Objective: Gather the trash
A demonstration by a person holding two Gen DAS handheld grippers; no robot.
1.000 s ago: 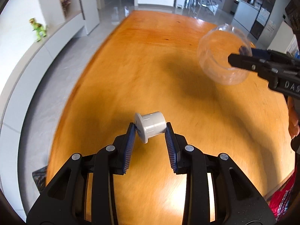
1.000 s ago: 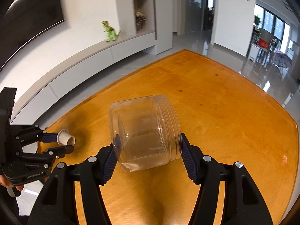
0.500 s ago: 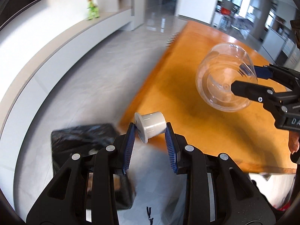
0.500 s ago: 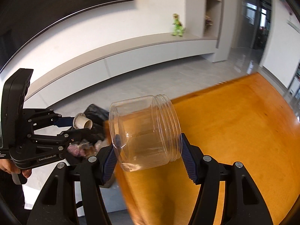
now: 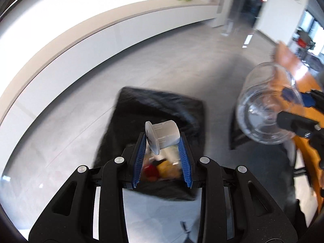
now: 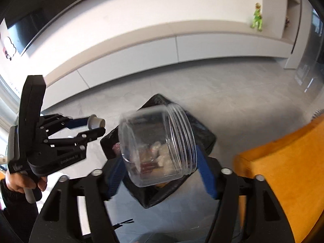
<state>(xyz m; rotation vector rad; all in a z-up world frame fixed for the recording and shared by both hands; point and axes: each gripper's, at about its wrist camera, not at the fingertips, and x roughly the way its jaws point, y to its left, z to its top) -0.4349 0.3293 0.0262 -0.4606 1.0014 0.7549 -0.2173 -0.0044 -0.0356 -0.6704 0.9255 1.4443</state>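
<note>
I hold my left claw (image 5: 162,141) pinching a white cup (image 5: 163,134) above the black bin (image 5: 158,105), while my right claw (image 6: 160,162) spreads, its jaws opening off the clear jar (image 6: 158,145), dropping trash in.

We see that our left gripper (image 5: 163,141) has a black frame with cut-out windows, round silver screws at the joints and blue ribbed pads (image 5: 139,160) on the inner faces of the fingers. Our right gripper (image 6: 160,162) has the same black frame, silver screws and blue pads. From the right wrist view, the left gripper body carries small pale lettering, and the hand (image 6: 18,182) around its grey handle comes out of a dark sleeve (image 6: 14,202).
</note>
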